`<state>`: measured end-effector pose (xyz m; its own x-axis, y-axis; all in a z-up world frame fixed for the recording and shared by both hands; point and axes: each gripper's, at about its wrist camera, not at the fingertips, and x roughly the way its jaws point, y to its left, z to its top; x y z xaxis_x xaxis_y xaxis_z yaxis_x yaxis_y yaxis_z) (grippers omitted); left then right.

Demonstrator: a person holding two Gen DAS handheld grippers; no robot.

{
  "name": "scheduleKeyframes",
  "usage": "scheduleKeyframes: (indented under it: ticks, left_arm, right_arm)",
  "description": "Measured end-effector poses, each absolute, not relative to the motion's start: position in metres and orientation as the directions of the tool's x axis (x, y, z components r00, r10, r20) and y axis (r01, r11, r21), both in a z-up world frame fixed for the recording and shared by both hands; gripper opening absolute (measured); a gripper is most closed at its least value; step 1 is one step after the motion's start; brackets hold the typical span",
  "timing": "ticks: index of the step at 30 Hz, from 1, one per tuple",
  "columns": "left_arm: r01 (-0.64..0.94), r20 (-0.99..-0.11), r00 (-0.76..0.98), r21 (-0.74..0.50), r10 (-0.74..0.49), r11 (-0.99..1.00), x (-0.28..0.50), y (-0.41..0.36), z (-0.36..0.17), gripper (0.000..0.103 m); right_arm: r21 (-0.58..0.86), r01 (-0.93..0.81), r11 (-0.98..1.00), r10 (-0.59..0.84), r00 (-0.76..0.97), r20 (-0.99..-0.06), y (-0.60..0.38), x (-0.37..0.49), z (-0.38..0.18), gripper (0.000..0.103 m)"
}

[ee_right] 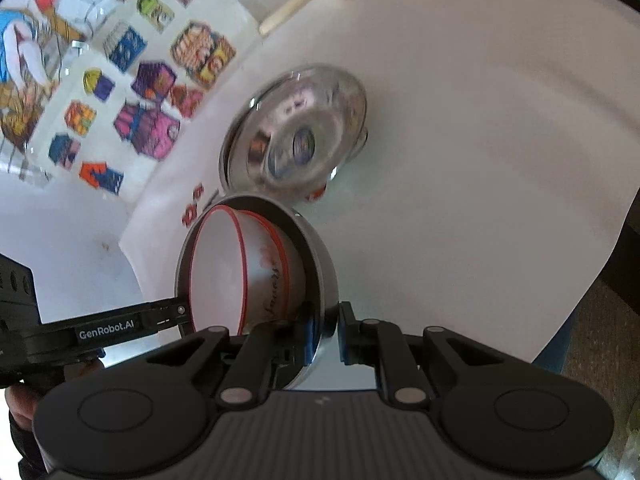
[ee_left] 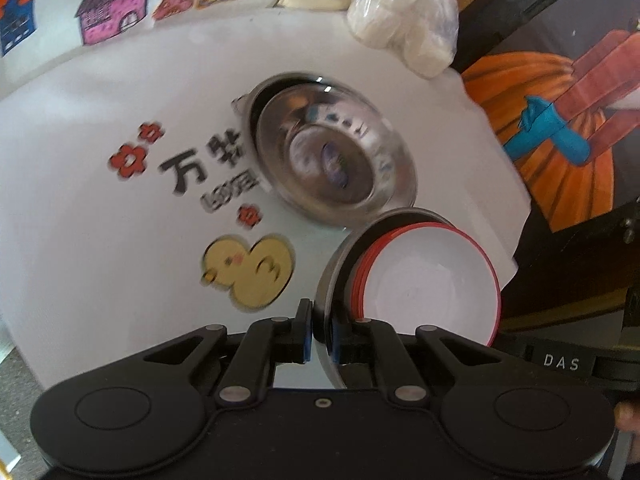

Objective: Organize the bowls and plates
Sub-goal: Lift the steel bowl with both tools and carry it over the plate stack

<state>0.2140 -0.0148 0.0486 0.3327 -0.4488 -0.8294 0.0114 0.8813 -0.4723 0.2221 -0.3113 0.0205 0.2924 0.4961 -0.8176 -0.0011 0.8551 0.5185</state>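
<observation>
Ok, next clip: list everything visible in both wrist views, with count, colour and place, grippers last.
steel bowl: one, silver, held off the table by both grippers at opposite rims
red-rimmed bowls: at least two, white with red rims, nested inside the held steel bowl
steel dishes: apparently two stacked, silver, on the table beyond the held bowl
table cover: one, white, printed with red flowers, black characters and a yellow duck
plastic bag: one, clear, holding white items, far table edge
house drawings: many, multicoloured, on a white sheet at the table's far side
pumpkin painting: one, orange, off the table's side
left gripper: black, blue pads, shut on the steel bowl's rim
right gripper: black, blue pads, shut on the opposite rim
</observation>
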Motion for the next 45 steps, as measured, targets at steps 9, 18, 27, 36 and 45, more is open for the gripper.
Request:
scheduleKeyframes:
  ticks: [9, 18, 27, 36, 45]
  left_arm:
    - [0.047, -0.809, 0.364, -0.479, -0.461, 0.877, 0.258, -0.045, 0.06, 0.007]
    - [0.064, -0.823, 0.359, -0.449, -0.441, 0.891, 0.301, -0.059, 0.055, 0.007]
    - [0.025, -0.832, 0.352, -0.45, -0.429, 0.893, 0.329, -0.054, 0.043, 0.007]
    - [0.007, -0.836, 0.361, -0.441, -0.414, 0.897, 0.336, -0.045, 0.043, 0.007]
    - [-0.033, -0.835, 0.377, -0.444, -0.401, 0.895, 0.341, -0.028, 0.041, 0.007]
  right_arm:
    - [0.538, 0.046, 0.841, 0.484, 0.379, -0.789, -0.341, 0.257, 0.031, 0.014]
    - [0.555, 0.086, 0.828, 0.485, 0.388, -0.784, -0.352, 0.293, 0.024, 0.014]
    - [0.574, 0.091, 0.814, 0.505, 0.377, -0.776, -0.347, 0.321, 0.011, 0.014]
    - [0.572, 0.064, 0.818, 0.515, 0.362, -0.777, -0.336, 0.335, 0.007, 0.014]
    - [0.571, 0.04, 0.82, 0.523, 0.351, -0.777, -0.317, 0.343, 0.005, 0.014]
